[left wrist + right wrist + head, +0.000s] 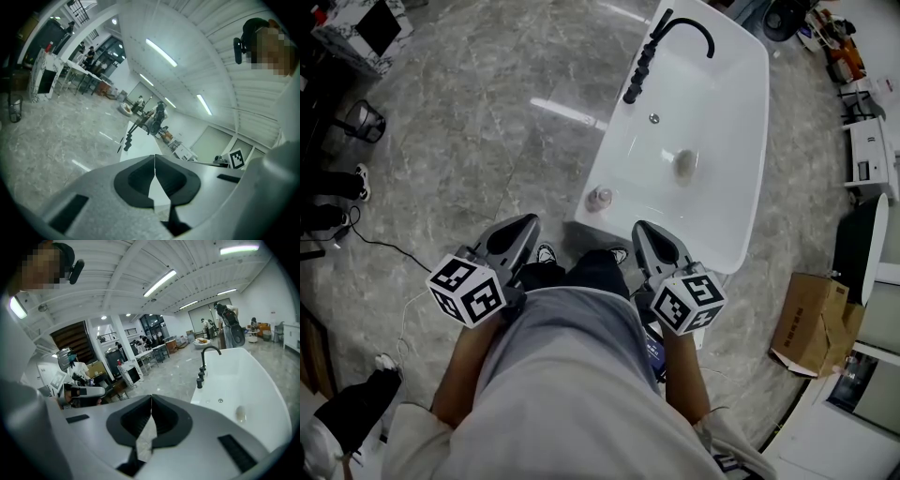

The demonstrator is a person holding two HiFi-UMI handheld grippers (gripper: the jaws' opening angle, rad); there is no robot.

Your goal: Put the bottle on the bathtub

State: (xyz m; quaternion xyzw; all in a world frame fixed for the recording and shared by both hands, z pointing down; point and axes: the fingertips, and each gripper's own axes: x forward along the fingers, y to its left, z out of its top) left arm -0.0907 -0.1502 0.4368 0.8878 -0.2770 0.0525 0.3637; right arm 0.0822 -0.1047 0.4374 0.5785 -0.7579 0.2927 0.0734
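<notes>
Bottle on near-left corner of bathtub rim; tap on far-left edge; left gripper and right gripper before near edge; cardboard box on floor, right

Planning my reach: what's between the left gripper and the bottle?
Head view: only bare floor and the bathtub rim lie between the left gripper and the bottle.

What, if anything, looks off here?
Nothing stands out. The bottle sits on the near corner rim of the bathtub, with no spill visible. The left gripper and right gripper are both shut and empty.
</notes>
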